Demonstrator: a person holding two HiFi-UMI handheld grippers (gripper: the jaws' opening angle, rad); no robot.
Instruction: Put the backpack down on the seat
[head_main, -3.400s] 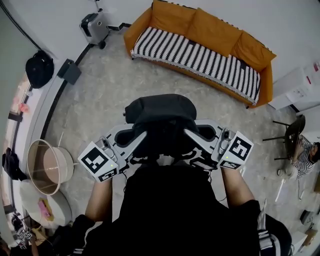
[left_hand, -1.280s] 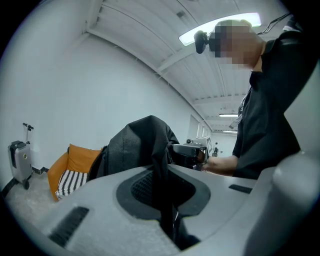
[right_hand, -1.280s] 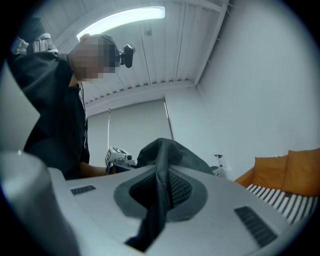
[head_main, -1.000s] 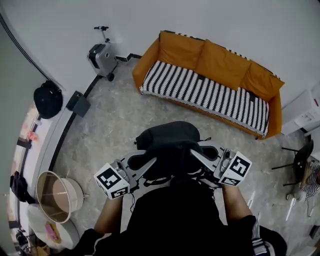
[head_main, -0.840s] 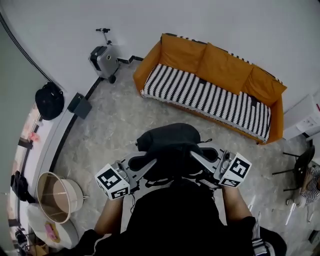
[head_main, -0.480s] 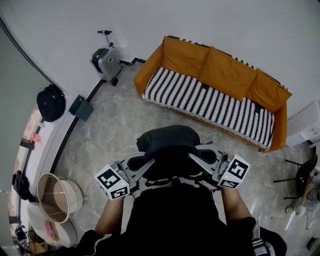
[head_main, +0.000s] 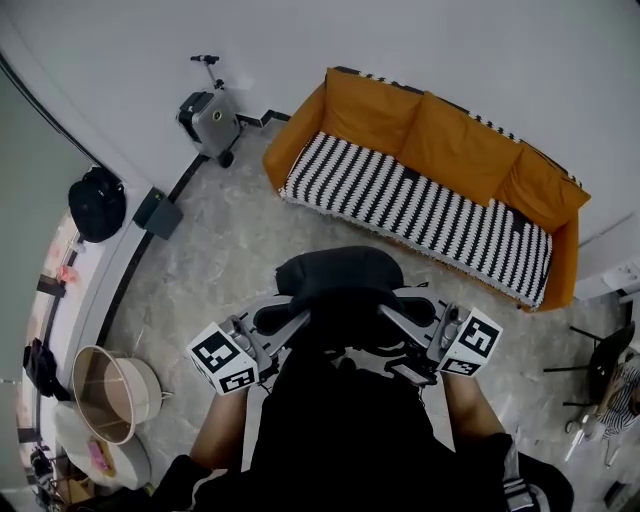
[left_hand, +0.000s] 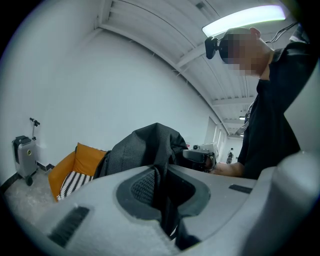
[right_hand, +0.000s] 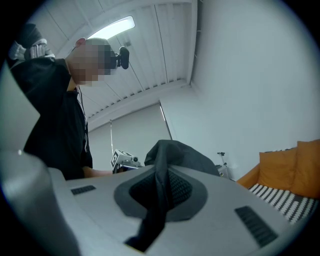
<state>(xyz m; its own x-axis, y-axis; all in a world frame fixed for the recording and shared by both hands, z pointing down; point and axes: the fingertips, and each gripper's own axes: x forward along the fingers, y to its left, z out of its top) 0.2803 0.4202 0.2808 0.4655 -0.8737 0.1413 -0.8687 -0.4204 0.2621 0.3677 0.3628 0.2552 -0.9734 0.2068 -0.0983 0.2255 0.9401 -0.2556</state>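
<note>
A dark grey backpack (head_main: 338, 280) hangs above the floor in front of me, carried between both grippers. My left gripper (head_main: 292, 325) is shut on a black strap of the backpack (left_hand: 161, 197). My right gripper (head_main: 392, 318) is shut on another strap (right_hand: 159, 200). The bag's bulk (left_hand: 145, 145) rises just past the jaws in the left gripper view, and it shows as a dark hump (right_hand: 182, 152) in the right gripper view. The orange sofa (head_main: 460, 130) with its black-and-white striped seat (head_main: 415, 205) stands ahead, a stretch of floor away.
A grey scooter suitcase (head_main: 208, 115) stands by the wall left of the sofa. A dark box (head_main: 160, 212) and a black bag (head_main: 97, 205) sit along the left side. A round beige basket (head_main: 115, 395) is at lower left. A black chair (head_main: 600, 352) stands at far right.
Both grippers have carried the backpack a little nearer to the sofa, which now looks larger in the head view. Both grips on the straps are unchanged.
</note>
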